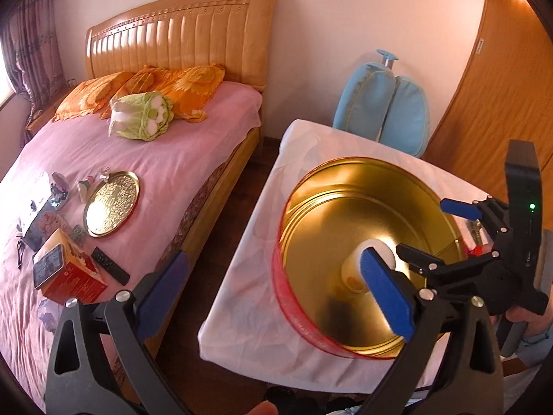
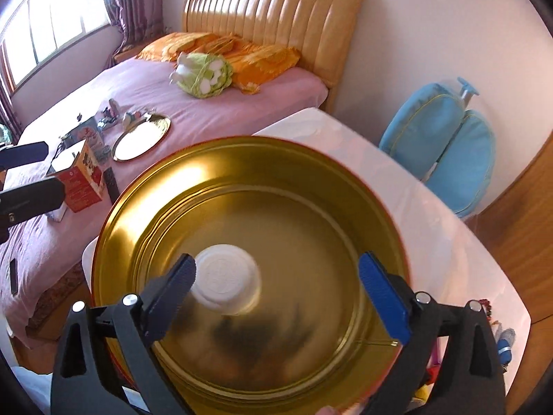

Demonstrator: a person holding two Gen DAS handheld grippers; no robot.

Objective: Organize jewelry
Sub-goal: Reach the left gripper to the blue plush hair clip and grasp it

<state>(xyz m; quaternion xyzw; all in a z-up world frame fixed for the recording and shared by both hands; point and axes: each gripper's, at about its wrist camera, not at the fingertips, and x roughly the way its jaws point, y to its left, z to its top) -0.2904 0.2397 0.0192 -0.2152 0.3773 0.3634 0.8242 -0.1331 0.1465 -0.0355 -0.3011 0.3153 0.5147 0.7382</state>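
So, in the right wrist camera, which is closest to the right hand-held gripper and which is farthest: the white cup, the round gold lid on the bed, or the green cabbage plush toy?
1. The small white cup, inside the big round gold tin, just ahead of the right hand-held gripper.
2. The round gold lid, left on the pink bed.
3. The green cabbage plush toy, by the orange pillows.

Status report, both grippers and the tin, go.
Left gripper open, empty. Right gripper open over gold tin. White cup inside tin. Nothing blocking.
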